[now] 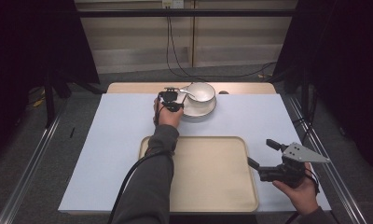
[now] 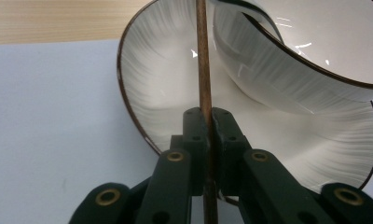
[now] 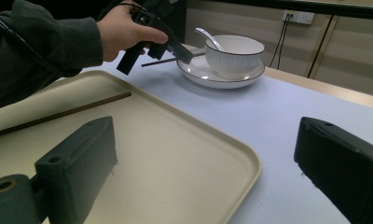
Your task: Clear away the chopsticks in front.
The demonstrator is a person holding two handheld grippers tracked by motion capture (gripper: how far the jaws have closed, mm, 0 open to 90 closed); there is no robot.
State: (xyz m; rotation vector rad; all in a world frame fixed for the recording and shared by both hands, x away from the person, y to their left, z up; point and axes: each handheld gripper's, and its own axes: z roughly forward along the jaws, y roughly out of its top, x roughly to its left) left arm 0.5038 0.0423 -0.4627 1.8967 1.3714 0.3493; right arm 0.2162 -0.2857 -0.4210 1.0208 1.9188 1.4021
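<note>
The left gripper [image 1: 171, 99] is reaching to the far side of the table [image 1: 110, 140], just beside the plate [image 1: 208, 111]. Its jaws are squeezing together on a thin brown chopstick [image 2: 204, 84]; in the left gripper view the stick is running straight up between the two black jaws and across the plate's near rim. The bowl [image 1: 201, 92] is sitting on the plate, and a white spoon [image 1: 186, 92] is leaning in the bowl with its handle pointing toward the left gripper. The left hand [image 1: 168, 116] is resting just on the near side of the plate, its grey sleeve [image 1: 149, 182] crossing the tray [image 1: 222, 186].

The tray is lying nearer the person than the plate, on the pale blue mat [image 1: 119, 135]. In the right gripper view a second chopstick [image 3: 58, 114] is lying flat on the tray.

The right gripper [image 1: 265, 154] is hovering at the tray's right edge, well apart from the plate. Its jaws are standing wide apart with nothing between them, pointing over the tray. The right hand [image 1: 300, 191] is holding it from below.
</note>
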